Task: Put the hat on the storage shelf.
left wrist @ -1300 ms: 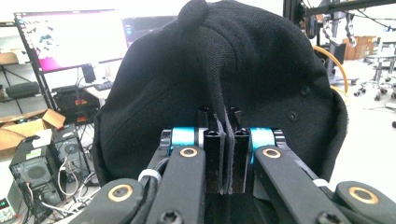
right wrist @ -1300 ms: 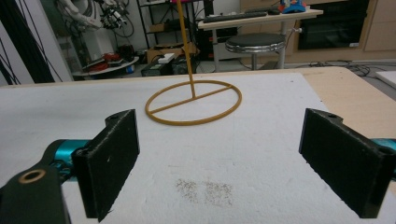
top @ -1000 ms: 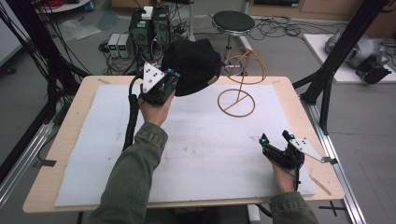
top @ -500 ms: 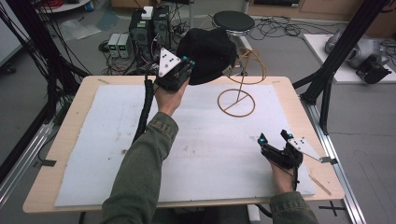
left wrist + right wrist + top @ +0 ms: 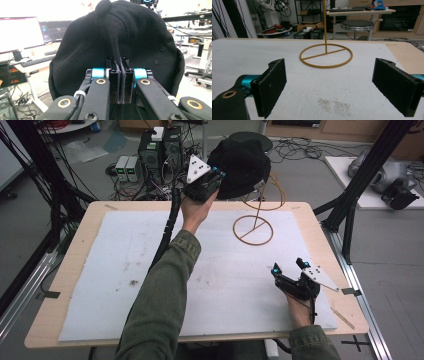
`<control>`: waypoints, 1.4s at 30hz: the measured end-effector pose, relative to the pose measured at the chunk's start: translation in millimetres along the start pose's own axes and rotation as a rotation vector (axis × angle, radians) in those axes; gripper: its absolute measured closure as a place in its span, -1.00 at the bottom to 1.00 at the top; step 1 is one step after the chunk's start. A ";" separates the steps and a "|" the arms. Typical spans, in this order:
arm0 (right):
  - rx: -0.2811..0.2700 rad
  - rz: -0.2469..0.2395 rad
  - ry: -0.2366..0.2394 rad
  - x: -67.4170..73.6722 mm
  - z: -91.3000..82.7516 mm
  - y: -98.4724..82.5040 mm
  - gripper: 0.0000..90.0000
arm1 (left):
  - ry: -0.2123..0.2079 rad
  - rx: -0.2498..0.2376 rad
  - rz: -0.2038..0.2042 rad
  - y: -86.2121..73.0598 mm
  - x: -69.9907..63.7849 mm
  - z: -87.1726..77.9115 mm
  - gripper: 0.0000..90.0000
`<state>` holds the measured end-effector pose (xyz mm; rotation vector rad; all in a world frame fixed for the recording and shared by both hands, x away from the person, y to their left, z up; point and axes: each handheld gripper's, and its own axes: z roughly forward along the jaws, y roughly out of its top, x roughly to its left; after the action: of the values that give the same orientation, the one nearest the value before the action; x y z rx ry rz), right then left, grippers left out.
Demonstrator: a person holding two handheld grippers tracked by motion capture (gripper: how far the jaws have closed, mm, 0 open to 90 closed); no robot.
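Left gripper (image 5: 216, 176): my jaws are clenched on a fold of the black cap (image 5: 117, 45).
Cap place: in the air past the far table edge (image 5: 200, 203), beside the wire hat stand (image 5: 254, 229).
Right gripper (image 5: 288, 268): released, jaws wide, low over the white mat (image 5: 125, 270) near the right edge.
Free room: the mat's left half.
Writing: none readable.

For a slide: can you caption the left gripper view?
Left hand-held gripper pinching a fold of a black cap, held up before desks and monitors.
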<state>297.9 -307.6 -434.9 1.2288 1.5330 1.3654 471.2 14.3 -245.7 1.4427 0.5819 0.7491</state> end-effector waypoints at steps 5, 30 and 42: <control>-0.010 0.012 -0.002 -1.8 0.8 0.7 -0.74 | -0.040 -0.028 -0.027 7.7 -2.3 14.5 0.95; -0.044 -0.002 0.024 6.3 1.8 5.8 -0.74 | -0.100 0.172 -0.030 18.5 -22.0 84.9 0.95; -0.044 -0.003 0.036 8.8 1.7 6.7 -0.74 | -0.137 0.269 -0.013 -5.4 -24.6 93.4 0.94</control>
<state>298.4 -298.8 -428.0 1.1809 1.5210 1.4188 525.9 -65.4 -247.3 1.7218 0.6026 0.5712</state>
